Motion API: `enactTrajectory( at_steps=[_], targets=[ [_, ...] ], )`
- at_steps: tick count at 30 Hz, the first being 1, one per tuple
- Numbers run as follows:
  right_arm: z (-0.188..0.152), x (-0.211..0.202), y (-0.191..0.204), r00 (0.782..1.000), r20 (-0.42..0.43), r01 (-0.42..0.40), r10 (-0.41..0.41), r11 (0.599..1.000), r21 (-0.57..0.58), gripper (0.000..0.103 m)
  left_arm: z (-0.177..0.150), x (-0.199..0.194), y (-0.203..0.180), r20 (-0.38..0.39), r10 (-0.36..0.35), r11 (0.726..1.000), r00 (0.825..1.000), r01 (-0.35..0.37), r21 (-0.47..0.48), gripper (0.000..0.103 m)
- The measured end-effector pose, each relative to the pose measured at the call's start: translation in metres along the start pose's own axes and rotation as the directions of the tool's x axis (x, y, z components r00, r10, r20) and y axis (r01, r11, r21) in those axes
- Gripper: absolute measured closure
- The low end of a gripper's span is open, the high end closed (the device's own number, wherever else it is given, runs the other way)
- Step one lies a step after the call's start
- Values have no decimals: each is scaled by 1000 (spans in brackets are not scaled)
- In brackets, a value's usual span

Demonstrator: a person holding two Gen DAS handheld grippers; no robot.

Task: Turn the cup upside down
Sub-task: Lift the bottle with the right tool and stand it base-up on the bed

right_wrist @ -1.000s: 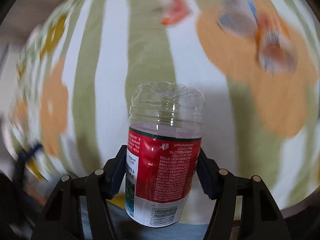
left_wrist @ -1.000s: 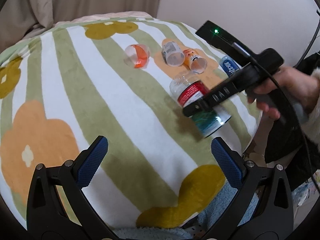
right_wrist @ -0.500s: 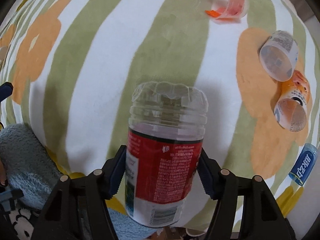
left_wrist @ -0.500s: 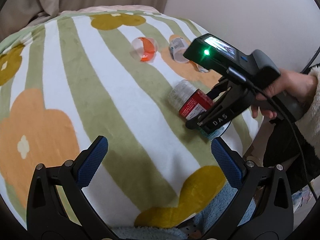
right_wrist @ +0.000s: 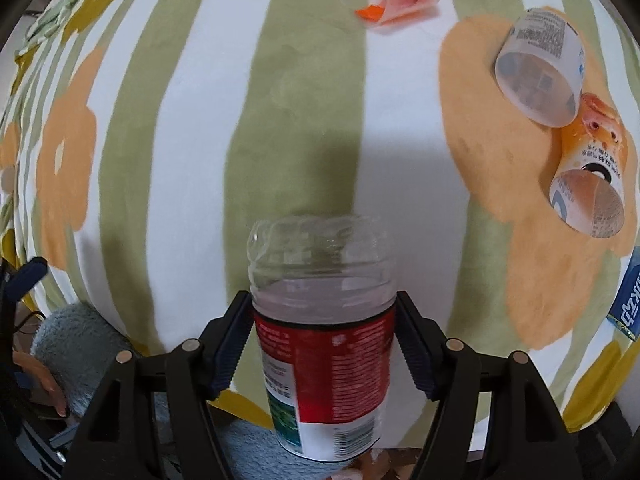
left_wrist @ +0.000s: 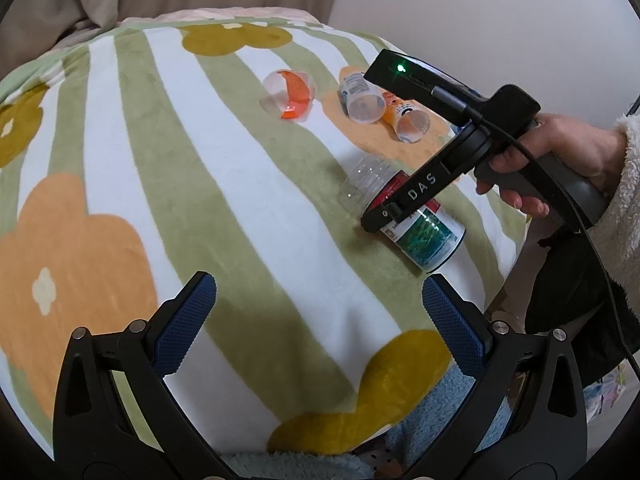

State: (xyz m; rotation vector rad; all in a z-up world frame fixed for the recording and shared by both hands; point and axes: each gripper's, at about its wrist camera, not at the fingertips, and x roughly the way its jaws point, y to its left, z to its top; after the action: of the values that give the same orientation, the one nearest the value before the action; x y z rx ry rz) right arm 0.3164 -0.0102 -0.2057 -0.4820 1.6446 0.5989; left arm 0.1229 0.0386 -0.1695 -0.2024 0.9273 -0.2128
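The cup is a clear plastic cut-off bottle with a red, white and green label (right_wrist: 326, 364). My right gripper (right_wrist: 325, 340) is shut on its labelled middle, clear ribbed end pointing away from the camera. In the left wrist view the cup (left_wrist: 404, 210) is tilted low over the striped blanket (left_wrist: 208, 184), held by the right gripper (left_wrist: 384, 216); contact with the blanket cannot be told. My left gripper (left_wrist: 318, 312) is open and empty, near the blanket's front edge.
Three other cups lie on their sides at the far right: a clear one with an orange label (left_wrist: 290, 94), a white-labelled one (left_wrist: 358, 98) and an orange-labelled one (left_wrist: 406, 120). A blue packet (right_wrist: 626, 300) lies at the right edge.
My right gripper has lowered and tilted with the cup, bringing it closer to the blanket. The left gripper has stayed open and nearly still.
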Motion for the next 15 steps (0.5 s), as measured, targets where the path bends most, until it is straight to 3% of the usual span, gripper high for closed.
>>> enactTrajectory(
  at_steps=[1,4,7,10,12,13,15],
  targets=[
    [2,-1,3,1000,2,1,-1,1000,-4,45,0,0,0,0,0,1000,1000,0,0,1],
    [-9,-11,0,998,58,-19,20,1000,-17,46,-1,-1,0,1,-2,1000,1000,2,0,1],
    [-24,-45,-3,972,225,-69,69,998,-11,46,-2,-3,1,14,14,1000,1000,-14,0,1],
    [-57,-77,-9,864,498,-86,72,996,6,45,-3,-5,-1,31,14,1000,999,-14,2,1],
    [-94,-79,-13,747,665,-56,13,998,43,45,-4,-6,-3,34,22,1000,999,-22,10,1],
    [-106,-71,-12,700,714,-63,8,997,51,45,-4,-6,-4,35,24,1000,999,-25,14,1],
    [-128,-54,-13,579,815,-118,22,991,57,45,-5,-8,-7,47,38,999,998,-39,25,1]
  ],
)
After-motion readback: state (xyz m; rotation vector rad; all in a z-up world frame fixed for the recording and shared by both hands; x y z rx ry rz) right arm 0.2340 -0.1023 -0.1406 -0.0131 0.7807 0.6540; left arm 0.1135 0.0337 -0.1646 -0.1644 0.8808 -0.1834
